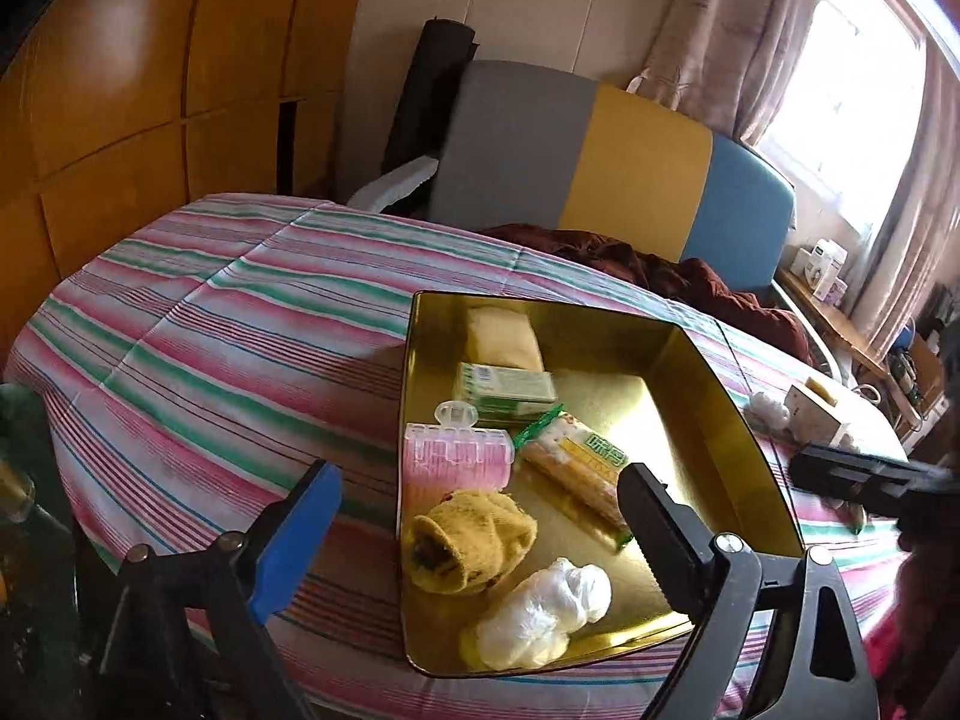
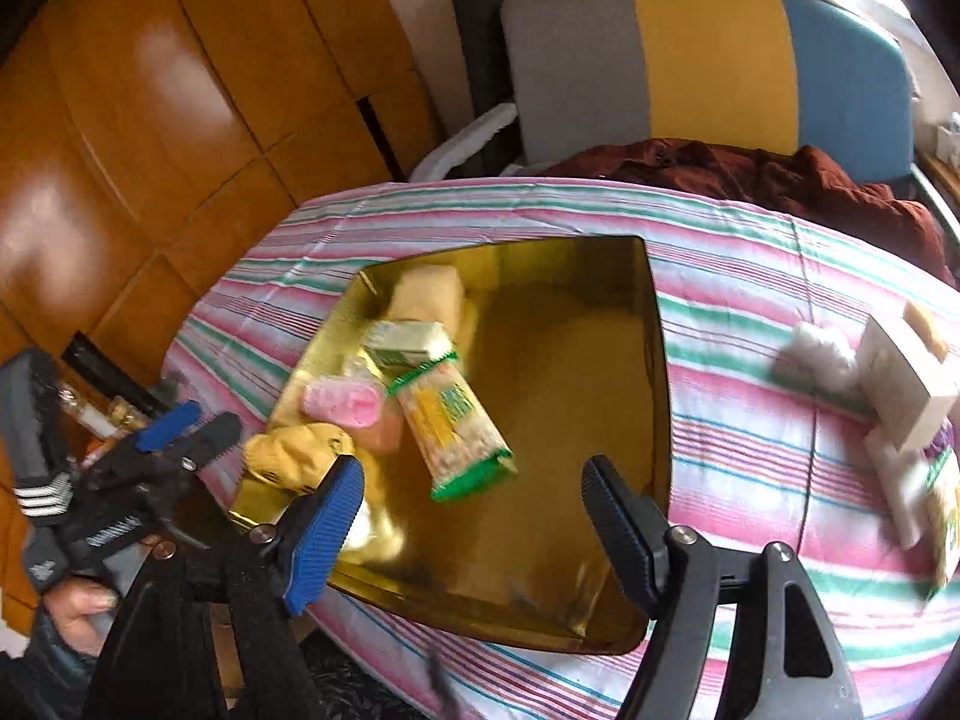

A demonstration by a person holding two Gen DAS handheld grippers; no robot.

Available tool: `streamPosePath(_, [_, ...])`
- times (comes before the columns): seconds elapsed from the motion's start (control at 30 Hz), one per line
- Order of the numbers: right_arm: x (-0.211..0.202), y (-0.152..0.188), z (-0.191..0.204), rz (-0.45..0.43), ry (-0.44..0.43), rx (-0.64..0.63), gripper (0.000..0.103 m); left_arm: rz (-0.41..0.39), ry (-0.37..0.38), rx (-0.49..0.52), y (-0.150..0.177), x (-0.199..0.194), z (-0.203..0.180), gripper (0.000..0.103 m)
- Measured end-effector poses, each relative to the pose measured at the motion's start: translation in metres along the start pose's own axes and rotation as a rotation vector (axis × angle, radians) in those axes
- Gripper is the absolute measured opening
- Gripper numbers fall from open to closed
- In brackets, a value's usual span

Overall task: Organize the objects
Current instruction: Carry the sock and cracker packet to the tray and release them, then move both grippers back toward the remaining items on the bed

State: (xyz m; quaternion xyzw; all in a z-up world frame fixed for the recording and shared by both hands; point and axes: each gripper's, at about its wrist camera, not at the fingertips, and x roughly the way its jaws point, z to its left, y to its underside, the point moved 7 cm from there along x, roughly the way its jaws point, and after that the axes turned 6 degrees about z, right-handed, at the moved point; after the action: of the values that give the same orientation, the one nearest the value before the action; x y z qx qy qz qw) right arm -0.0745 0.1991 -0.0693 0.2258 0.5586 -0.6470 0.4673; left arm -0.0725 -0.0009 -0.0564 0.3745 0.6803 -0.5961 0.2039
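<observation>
Left wrist: white box (image 1: 817, 414) beside tin (image 1: 744, 420) (crowded) —

We see a shallow gold tray (image 1: 690, 360) on the striped cloth. Along its nine o'clock side lie a pink roller (image 1: 456, 456), a yellow sock (image 1: 468, 540) and a snack packet (image 1: 576, 468).

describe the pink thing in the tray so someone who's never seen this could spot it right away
On the striped bedcover lies a shiny gold tray with items lined along one side. The pink hair roller sits midway along that line, between the mustard-yellow sock and the pale green box. It is the only pink item there: a ribbed cylinder with a clear plastic clip over it.
</observation>
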Motion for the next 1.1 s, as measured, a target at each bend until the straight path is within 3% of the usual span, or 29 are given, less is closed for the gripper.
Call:
streamPosePath(0.23, [-0.005,0.010,-0.001,-0.073,0.128,-0.039,0.077,-0.027,-0.071,0.004,0.001,-0.003,-0.007,0.094])
streamPosePath(0.57, [-0.014,0.015,-0.004,-0.128,0.209,-0.067,0.078,-0.067,-0.142,0.126,0.006,-0.007,-0.040,0.098])
streamPosePath(1.1, [-0.028,0.016,-0.052,-0.145,0.269,0.033,0.078,-0.024,-0.063,0.237,0.012,-0.001,-0.086,0.099])
